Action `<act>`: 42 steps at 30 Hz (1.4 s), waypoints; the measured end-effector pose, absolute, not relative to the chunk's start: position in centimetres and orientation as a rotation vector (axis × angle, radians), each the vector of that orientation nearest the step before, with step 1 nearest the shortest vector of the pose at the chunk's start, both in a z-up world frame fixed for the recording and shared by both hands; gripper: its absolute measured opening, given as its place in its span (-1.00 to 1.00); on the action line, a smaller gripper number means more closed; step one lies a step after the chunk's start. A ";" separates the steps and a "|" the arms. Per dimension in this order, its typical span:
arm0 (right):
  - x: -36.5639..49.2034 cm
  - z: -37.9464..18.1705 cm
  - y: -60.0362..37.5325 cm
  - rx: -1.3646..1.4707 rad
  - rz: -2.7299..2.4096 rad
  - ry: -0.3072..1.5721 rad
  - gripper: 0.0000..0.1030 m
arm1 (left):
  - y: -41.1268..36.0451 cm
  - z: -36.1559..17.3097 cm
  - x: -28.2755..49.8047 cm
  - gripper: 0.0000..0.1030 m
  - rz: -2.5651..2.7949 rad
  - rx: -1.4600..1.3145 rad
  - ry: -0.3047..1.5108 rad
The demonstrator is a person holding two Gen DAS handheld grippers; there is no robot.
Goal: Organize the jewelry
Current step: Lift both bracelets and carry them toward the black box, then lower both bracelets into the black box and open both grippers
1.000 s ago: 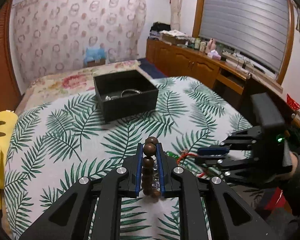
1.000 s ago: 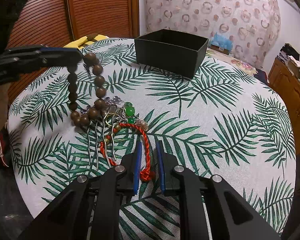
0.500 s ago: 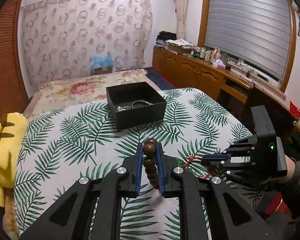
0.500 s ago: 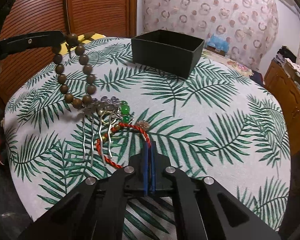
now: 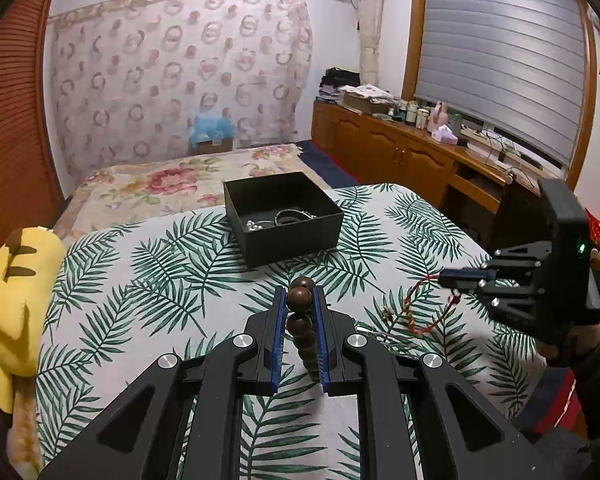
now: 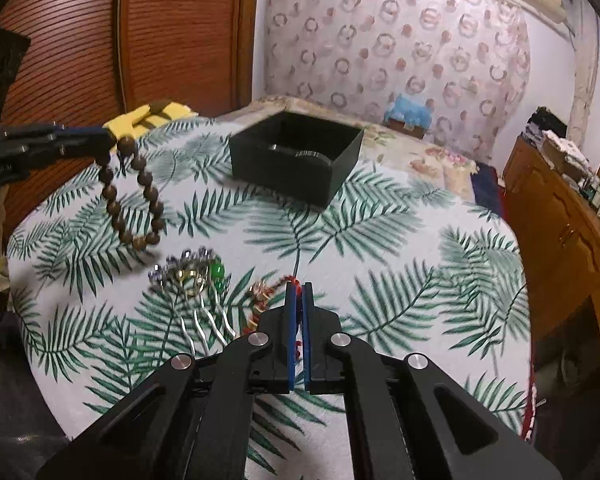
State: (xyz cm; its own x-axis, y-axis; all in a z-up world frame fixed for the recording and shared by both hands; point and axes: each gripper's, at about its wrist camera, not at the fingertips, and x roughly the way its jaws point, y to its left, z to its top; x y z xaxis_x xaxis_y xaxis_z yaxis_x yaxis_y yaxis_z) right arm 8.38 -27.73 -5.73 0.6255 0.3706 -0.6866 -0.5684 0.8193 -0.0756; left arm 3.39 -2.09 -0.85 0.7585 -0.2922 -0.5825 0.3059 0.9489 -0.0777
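Two tools busy here. Left tool (image 5: 299, 300) is pinched on a brown bead bracelet (image 6: 134, 196), which dangles clear above the leaf-print table (image 6: 400, 248). Right tool (image 6: 299, 294) has its blue pads nearly together, clamped on a red cord bracelet (image 5: 420, 304) that hangs from it just over the cloth. Between them on the table sits a silver hair comb (image 6: 198, 300) with green and purple stones. Black box (image 5: 284, 216) is farther back, with some silver pieces already inside.
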 end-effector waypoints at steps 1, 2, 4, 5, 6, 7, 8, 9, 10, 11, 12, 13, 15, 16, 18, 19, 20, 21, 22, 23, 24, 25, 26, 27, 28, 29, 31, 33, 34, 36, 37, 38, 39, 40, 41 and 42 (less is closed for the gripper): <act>8.5 -5.3 -27.8 -0.303 0.543 0.702 -0.94 | -2.1 -0.8 3.4 -0.76 -0.324 0.023 0.629; 8.4 -5.2 -27.8 -0.306 0.539 0.697 -0.94 | -2.1 -0.8 3.3 -0.76 -0.323 0.024 0.627; 8.7 -4.6 -27.9 -0.312 0.527 0.685 -0.94 | -2.0 -0.6 3.4 -0.76 -0.319 0.025 0.623; 8.9 -4.4 -28.0 -0.311 0.523 0.681 -0.94 | -2.0 -0.5 3.5 -0.76 -0.317 0.024 0.620; 9.0 -4.2 -28.1 -0.309 0.520 0.678 -0.94 | -1.9 -0.4 3.5 -0.76 -0.315 0.023 0.618; 9.1 -4.1 -28.2 -0.308 0.518 0.675 -0.94 | -1.8 -0.4 3.6 -0.76 -0.313 0.023 0.615; 9.2 -3.9 -28.2 -0.306 0.517 0.672 -0.94 | -1.7 -0.3 3.7 -0.76 -0.310 0.022 0.613; 9.4 -3.7 -28.2 -0.302 0.518 0.668 -0.94 | -1.6 -0.2 3.8 -0.76 -0.308 0.022 0.611; 9.4 -3.7 -28.2 -0.299 0.518 0.664 -0.94 | -1.5 -0.1 3.9 -0.76 -0.307 0.021 0.610; 9.6 -3.4 -28.2 -0.295 0.520 0.659 -0.94 | -1.5 0.0 4.1 -0.76 -0.306 0.022 0.610; 9.7 -3.3 -28.1 -0.293 0.521 0.655 -0.94 | -1.5 0.0 4.2 -0.76 -0.304 0.024 0.608; 9.8 -3.2 -28.1 -0.290 0.523 0.651 -0.94 | -1.6 0.1 4.4 -0.76 -0.302 0.028 0.605; 10.2 -2.8 -27.8 -0.286 0.529 0.640 -0.94 | -1.5 0.3 4.7 -0.76 -0.300 0.033 0.600; 10.3 -2.7 -27.6 -0.284 0.531 0.636 -0.94 | -1.6 0.4 4.9 -0.76 -0.298 0.037 0.597; 10.7 -2.3 -27.2 -0.280 0.537 0.627 -0.94 | -1.6 0.5 5.2 -0.76 -0.292 0.043 0.593; 10.8 -2.2 -27.1 -0.279 0.538 0.623 -0.94 | -1.7 0.6 5.5 -0.76 -0.290 0.045 0.591; 11.1 -2.0 -26.9 -0.278 0.540 0.619 -0.94 | -1.6 0.6 5.6 -0.76 -0.289 0.046 0.591; 11.3 -1.9 -26.7 -0.273 0.543 0.616 -0.94 | -1.6 0.6 5.8 -0.76 -0.288 0.047 0.590; 11.6 -1.7 -26.5 -0.268 0.549 0.614 -0.94 | -1.6 0.7 6.1 -0.76 -0.285 0.049 0.589; 11.8 -1.6 -26.3 -0.261 0.554 0.612 -0.94 | -1.6 0.7 6.3 -0.76 -0.284 0.051 0.589; 12.1 -1.5 -26.2 -0.256 0.558 0.611 -0.94 | -1.6 0.7 6.5 -0.76 -0.284 0.053 0.589; 12.4 -1.4 -26.0 -0.254 0.560 0.610 -0.94 | -1.6 0.8 6.8 -0.76 -0.282 0.054 0.587; 12.7 -1.3 -25.7 -0.253 0.562 0.607 -0.94 | -1.6 0.9 7.0 -0.76 -0.282 0.055 0.586; 13.0 -1.2 -25.5 -0.254 0.564 0.603 -0.94 | -1.6 0.9 7.2 -0.76 -0.282 0.056 0.586; 13.3 -1.0 -25.2 -0.253 0.565 0.599 -0.94 | -1.6 1.0 7.4 -0.76 -0.282 0.056 0.586; 13.6 -0.9 -25.1 -0.253 0.566 0.596 -0.94 | -1.6 1.1 7.5 -0.76 -0.281 0.057 0.584; 14.4 -0.5 -24.6 -0.249 0.569 0.591 -0.94 | -1.6 1.3 8.0 -0.76 -0.280 0.061 0.582; 15.3 -0.3 -24.1 -0.240 0.572 0.589 -0.94 | -1.7 1.4 8.4 -0.76 -0.278 0.064 0.580; 15.6 -0.2 -24.0 -0.238 0.573 0.588 -0.94 | -1.7 1.5 8.6 -0.76 -0.278 0.065 0.579; 16.5 0.0 -23.5 -0.237 0.569 0.585 -0.94 | -1.8 1.7 9.0 -0.76 -0.278 0.065 0.579; 16.9 0.0 -23.3 -0.235 0.568 0.586 -0.94 | -1.8 1.8 9.2 -0.76 -0.277 0.064 0.577; 17.5 0.0 -23.1 -0.230 0.566 0.588 -0.94 | -1.7 1.9 9.4 -0.76 -0.276 0.063 0.577; 17.9 0.0 -23.0 -0.226 0.565 0.588 -0.94 | -1.6 2.0 9.8 -0.76 -0.275 0.062 0.575; 18.4 0.0 -22.8 -0.221 0.566 0.591 -0.94 | -1.6 2.2 10.0 -0.76 -0.274 0.061 0.574; 18.7 0.0 -22.7 -0.215 0.568 0.594 -0.94 | -1.7 2.4 10.3 -0.76 -0.274 0.062 0.571; 19.3 0.0 -22.6 -0.198 0.574 0.601 -0.94 | -1.7 2.5 10.5 -0.76 -0.270 0.066 0.567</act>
